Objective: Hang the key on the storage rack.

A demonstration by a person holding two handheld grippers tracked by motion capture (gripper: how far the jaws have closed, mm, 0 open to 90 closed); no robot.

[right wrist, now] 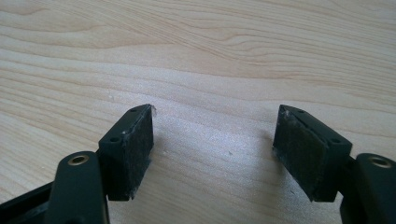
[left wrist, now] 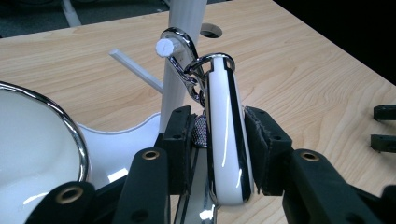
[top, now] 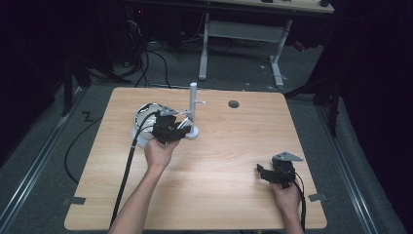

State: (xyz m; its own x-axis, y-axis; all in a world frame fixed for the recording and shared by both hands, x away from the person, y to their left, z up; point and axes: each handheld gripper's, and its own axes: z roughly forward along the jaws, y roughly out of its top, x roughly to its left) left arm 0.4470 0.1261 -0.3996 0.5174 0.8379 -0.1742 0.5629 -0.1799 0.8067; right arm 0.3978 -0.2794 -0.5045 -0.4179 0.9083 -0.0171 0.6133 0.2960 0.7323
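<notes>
Right gripper view looks down between wide-apart jaws at bare table [right wrist: 210, 56]; the right gripper [top: 265, 173] sits near the near right corner. Farther back, toward the left edge, the left gripper [left wrist: 219, 154] clamps a white chrome-trimmed handle [left wrist: 226, 130], its ring hooked on the white stand [left wrist: 180, 60] beside a white bowl [left wrist: 28, 140].

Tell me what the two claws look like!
Both are black. The left claw trails a thick black cable. The right claw has a grey three-cornered plate on top, brass-coloured rivets and flat dark pads. The person's forearms are bare, no sleeves.
</notes>
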